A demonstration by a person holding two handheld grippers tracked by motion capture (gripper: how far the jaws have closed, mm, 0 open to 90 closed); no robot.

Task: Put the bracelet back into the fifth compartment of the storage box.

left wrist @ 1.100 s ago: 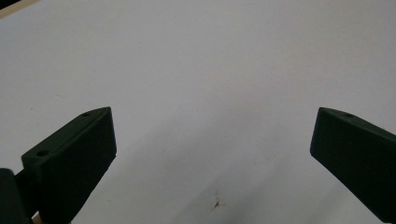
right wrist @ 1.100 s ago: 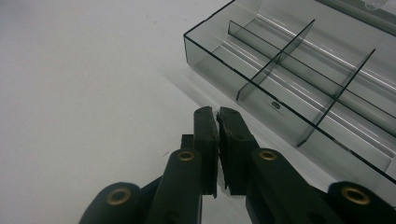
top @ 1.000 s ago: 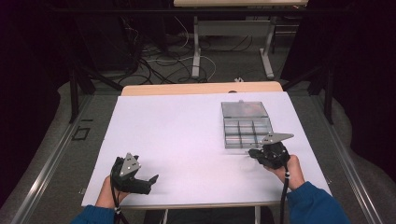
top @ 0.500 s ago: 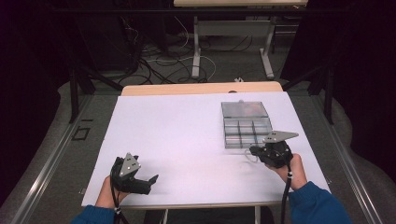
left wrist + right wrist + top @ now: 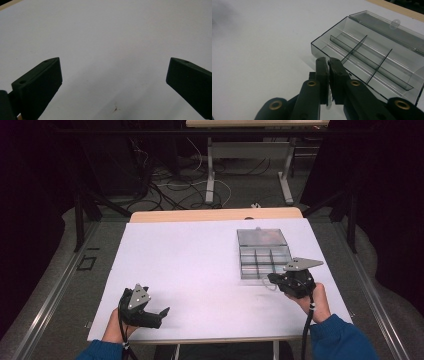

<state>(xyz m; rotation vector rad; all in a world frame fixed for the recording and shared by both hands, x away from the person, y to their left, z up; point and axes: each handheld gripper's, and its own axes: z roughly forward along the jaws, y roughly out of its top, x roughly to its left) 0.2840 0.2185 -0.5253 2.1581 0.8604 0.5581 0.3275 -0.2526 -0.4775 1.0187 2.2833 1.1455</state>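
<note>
A: Count of items on the table (image 5: 200,255)?

B: One clear box (image 5: 264,254), lid open, with six compartments visible, at the right side. Two claws.

A: Right claw (image 5: 328,62)?

B: Jaws pressed together with only a thin slit between; whether anything is pinched there cannot be told. It sits just beside the box's near wall.

A: Left claw (image 5: 113,75)?

B: Jaws wide apart, holding nothing, over bare table near the front left edge, well apart from the box.

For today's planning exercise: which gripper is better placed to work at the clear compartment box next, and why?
Right. The right gripper, jaws shut, sits at the near edge of the clear compartment box, whose lid lies open. The left gripper, jaws open, rests far across the white table.
</note>
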